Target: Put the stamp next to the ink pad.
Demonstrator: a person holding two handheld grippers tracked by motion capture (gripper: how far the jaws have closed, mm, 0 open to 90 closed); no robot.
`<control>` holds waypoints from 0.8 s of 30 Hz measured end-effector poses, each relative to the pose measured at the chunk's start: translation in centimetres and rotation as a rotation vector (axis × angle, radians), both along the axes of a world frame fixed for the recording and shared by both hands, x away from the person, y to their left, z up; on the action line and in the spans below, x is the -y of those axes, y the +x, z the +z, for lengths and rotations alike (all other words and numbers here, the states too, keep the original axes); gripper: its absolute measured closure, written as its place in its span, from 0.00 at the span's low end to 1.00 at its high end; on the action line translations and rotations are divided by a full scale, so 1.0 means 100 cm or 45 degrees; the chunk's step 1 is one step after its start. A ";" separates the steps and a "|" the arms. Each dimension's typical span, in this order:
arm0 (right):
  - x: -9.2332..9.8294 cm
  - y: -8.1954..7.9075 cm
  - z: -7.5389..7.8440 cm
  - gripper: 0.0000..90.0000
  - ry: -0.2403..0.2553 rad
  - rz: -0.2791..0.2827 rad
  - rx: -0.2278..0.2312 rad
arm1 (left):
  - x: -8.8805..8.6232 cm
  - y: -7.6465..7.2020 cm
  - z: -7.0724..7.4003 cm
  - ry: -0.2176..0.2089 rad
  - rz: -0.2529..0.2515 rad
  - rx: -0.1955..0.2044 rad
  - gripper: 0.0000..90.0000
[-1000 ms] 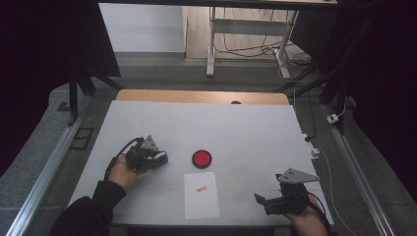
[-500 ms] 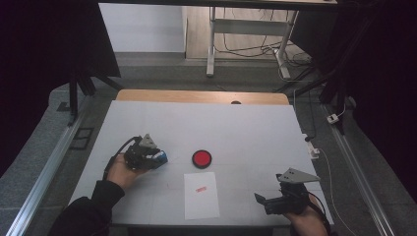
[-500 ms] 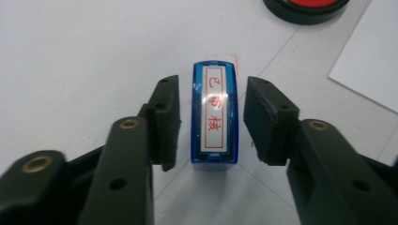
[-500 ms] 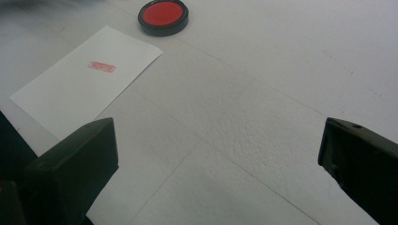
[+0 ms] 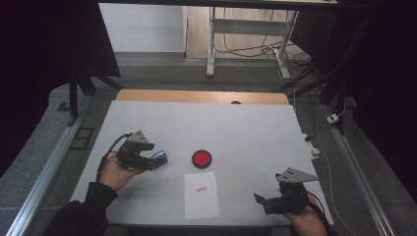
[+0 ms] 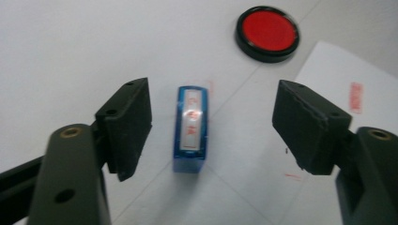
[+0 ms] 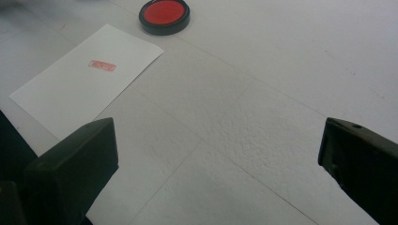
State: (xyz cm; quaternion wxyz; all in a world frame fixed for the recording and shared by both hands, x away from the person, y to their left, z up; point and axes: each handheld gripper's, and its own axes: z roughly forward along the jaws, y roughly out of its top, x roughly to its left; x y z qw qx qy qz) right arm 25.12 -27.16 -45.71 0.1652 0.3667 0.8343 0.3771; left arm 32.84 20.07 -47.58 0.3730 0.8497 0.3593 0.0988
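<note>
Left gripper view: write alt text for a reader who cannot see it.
A small blue stamp lies on the white table between the open black jaws of the left gripper, touching neither. Beyond it sit a round red ink pad and the corner of a white sheet of paper bearing a red stamp mark.

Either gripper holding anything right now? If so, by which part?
Nothing is held. The left gripper has its jaws open on either side of the blue stamp, which lies on the table with gaps on both sides. The right gripper is open over bare table.
</note>
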 end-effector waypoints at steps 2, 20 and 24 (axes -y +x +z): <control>0.000 0.000 0.000 0.00 0.003 0.000 0.002 | 0.002 -0.004 0.003 -0.002 0.000 0.003 0.24; 0.008 -0.002 0.001 0.00 0.002 -0.045 0.002 | -0.005 -0.046 0.020 -0.124 -0.022 0.022 0.05; 0.009 -0.001 0.001 0.00 -0.002 -0.042 0.001 | -0.010 -0.055 0.021 -0.151 -0.001 0.018 0.04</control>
